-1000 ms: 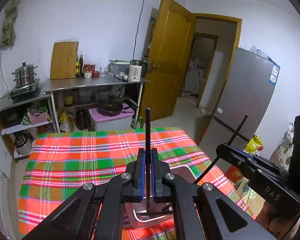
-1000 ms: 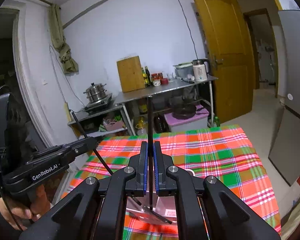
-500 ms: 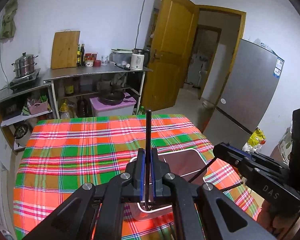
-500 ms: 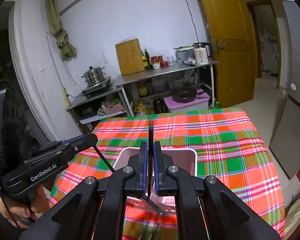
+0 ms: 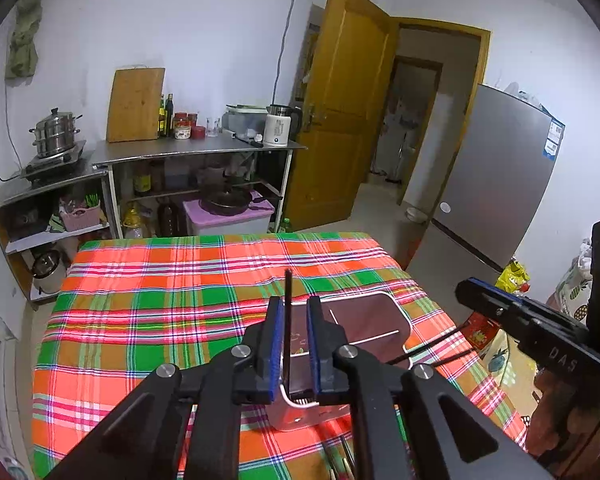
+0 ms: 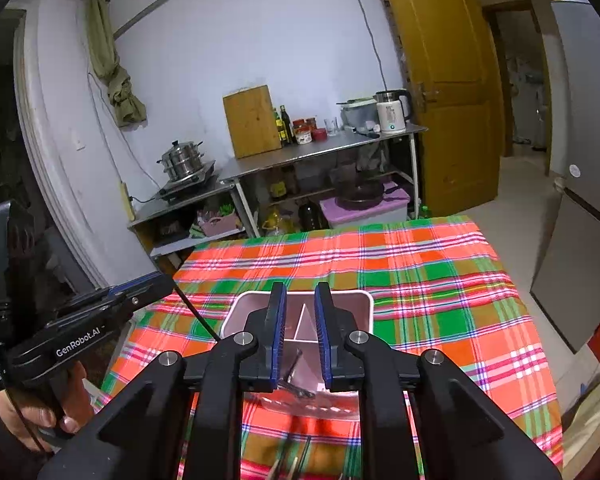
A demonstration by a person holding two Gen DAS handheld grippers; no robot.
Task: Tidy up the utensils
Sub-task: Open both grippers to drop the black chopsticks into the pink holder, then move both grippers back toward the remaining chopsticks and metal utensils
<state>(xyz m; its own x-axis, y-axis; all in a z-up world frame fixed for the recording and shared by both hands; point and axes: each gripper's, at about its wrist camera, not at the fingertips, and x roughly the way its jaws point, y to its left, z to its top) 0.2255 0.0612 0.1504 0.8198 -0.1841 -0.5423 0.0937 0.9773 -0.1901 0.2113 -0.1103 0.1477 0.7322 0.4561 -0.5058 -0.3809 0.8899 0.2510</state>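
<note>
Both grippers hover over a pink plastic bin (image 6: 360, 304) that sits on a table covered with a red, green and white plaid cloth (image 5: 148, 320). The left gripper (image 5: 293, 312) has its jaws opening, with a narrow gap between the blue pads; a thin black chopstick (image 5: 288, 300) stands upright in that gap, leaning by the left pad, its lower end down inside the bin, and no firm pinch shows. The right gripper (image 6: 300, 300) also has its jaws opening, a little wider, and nothing is between them; through the gap a white divider (image 6: 304, 322) inside the bin shows, and a black chopstick (image 6: 294, 368) lies slanted on the bin floor. In the left wrist view, 2 more thin black sticks (image 5: 432, 350) poke out past the bin's right rim. More utensils (image 6: 288, 462) lie on the cloth just in front of the bin, blurred. A person's hand (image 6: 40, 416) grips the left tool's handle.
</note>
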